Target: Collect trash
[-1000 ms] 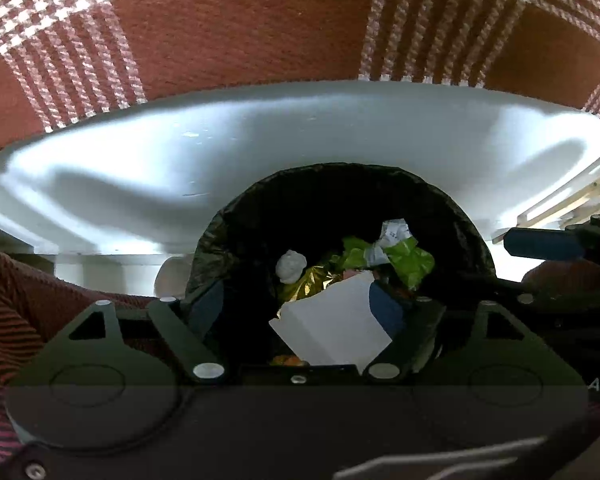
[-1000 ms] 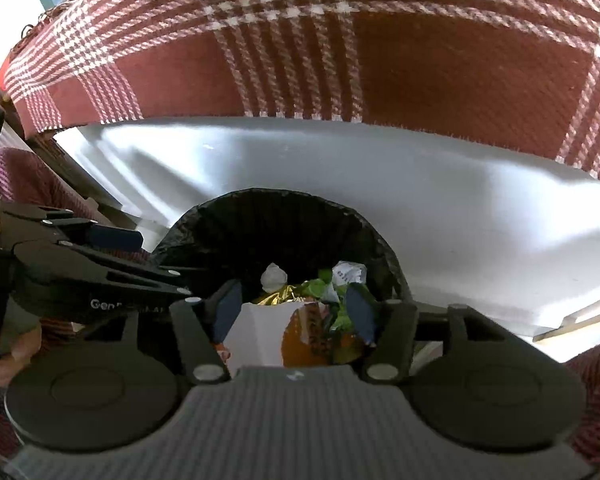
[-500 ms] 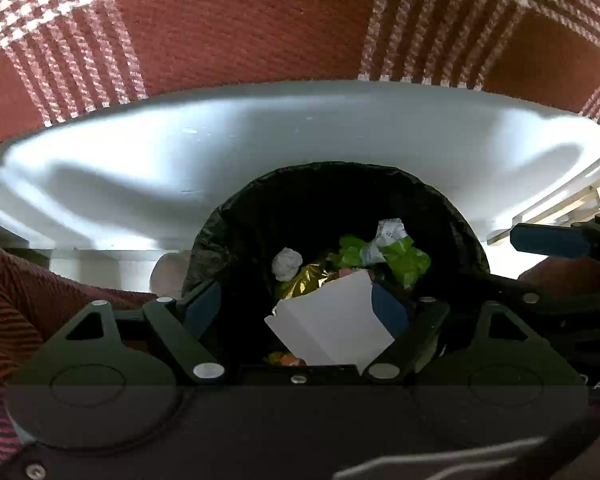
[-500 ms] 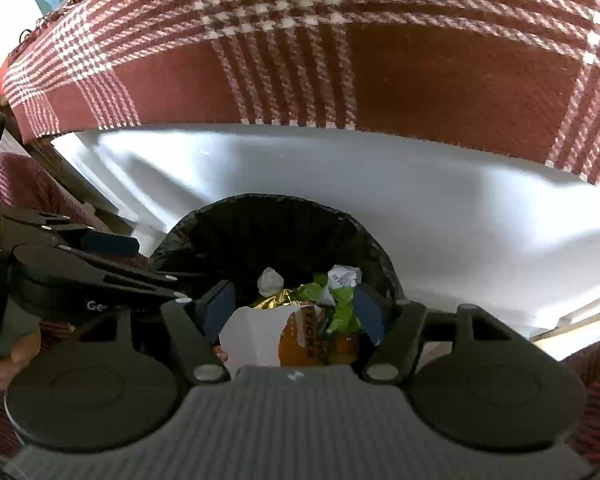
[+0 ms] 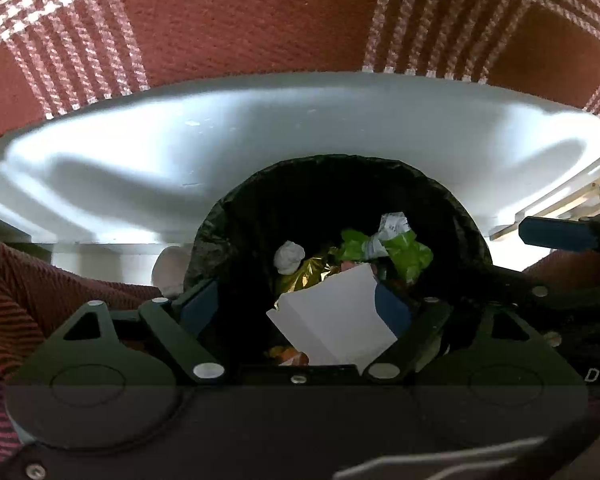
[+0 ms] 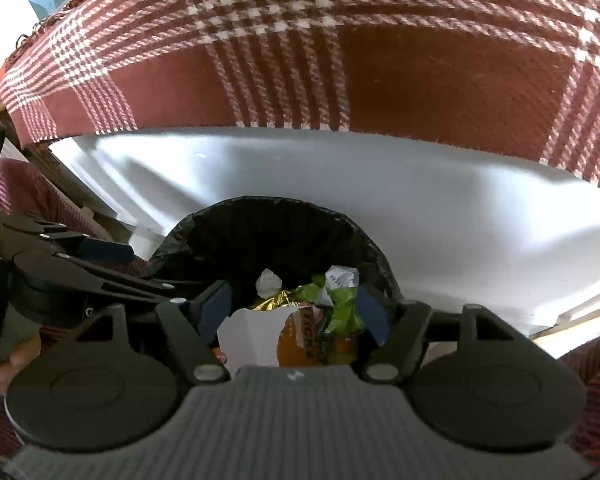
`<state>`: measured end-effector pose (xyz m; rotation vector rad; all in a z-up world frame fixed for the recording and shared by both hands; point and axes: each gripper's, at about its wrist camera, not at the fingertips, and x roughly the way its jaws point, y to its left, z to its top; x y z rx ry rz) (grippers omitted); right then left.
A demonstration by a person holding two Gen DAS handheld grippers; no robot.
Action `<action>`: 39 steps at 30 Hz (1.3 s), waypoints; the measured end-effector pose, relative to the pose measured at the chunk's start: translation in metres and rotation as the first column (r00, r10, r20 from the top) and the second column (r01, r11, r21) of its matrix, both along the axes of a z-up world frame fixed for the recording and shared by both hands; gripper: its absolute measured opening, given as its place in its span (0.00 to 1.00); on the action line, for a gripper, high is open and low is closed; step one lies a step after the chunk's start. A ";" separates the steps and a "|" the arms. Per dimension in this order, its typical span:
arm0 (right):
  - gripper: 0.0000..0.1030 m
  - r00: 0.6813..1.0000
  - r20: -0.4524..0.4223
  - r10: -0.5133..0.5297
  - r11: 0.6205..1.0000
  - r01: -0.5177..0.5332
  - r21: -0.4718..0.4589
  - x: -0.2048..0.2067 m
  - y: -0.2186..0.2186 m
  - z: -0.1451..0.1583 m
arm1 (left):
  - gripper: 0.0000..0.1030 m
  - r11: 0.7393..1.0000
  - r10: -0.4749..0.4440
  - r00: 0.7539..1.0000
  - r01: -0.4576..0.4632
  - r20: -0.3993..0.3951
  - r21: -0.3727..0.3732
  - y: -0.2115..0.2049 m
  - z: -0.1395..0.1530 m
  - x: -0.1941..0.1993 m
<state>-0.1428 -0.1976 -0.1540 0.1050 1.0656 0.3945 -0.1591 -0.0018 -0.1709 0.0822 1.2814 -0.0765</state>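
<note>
Trash lies in a heap inside the bin [image 5: 236, 236], which is lined with a black bag and serves as the landmark for everything else. Its near rim is cut off in both views by the gripper bodies, and its deep inside is too dark to read. In the heap sit a white card [image 5: 334, 314], a crumpled white ball [image 5: 289, 257], gold foil [image 5: 304, 278] and a green wrapper [image 5: 406, 254] with a scrap of printed paper on top. An orange packet [image 6: 296, 342] shows best in the right wrist view, half covered by the card, its lettering only partly legible.

Above the bin, the left gripper [image 5: 296, 306] points down into the opening. Its jaws have just been opening and stand wide. The card appears between them, with one corner hidden behind the right-hand blue pad; whether that pad touches it cannot be told. The right gripper [image 6: 294, 308] hangs over the same opening, jaws also just opening and spread apart, nothing pinched.

Behind the bin runs a white surface [image 5: 340, 120], and beyond that a red and white plaid cloth [image 5: 240, 20]. Left of the bin, the right wrist view catches the other gripper's side and a few fingers [image 6: 18, 354] at the picture's edge.
</note>
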 end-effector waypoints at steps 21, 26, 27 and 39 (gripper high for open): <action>0.79 1.000 0.001 -0.011 1.000 0.011 -0.008 0.000 -0.001 0.000 | 0.89 0.998 0.039 0.999 -0.040 -0.021 -0.043 0.005 -0.003 0.003; 0.79 1.000 0.001 -0.014 1.000 0.014 -0.014 0.000 -0.001 0.000 | 0.93 0.998 0.043 0.999 -0.044 -0.025 -0.036 0.004 -0.003 0.003; 0.79 1.000 0.002 -0.015 1.000 0.015 -0.015 0.000 -0.001 0.000 | 0.94 0.999 0.044 0.999 -0.044 -0.025 -0.032 0.004 -0.003 0.003; 0.80 1.000 0.004 -0.022 1.000 0.022 -0.014 0.000 -0.003 0.001 | 0.96 0.998 0.053 0.998 -0.054 -0.030 -0.037 0.006 -0.004 0.003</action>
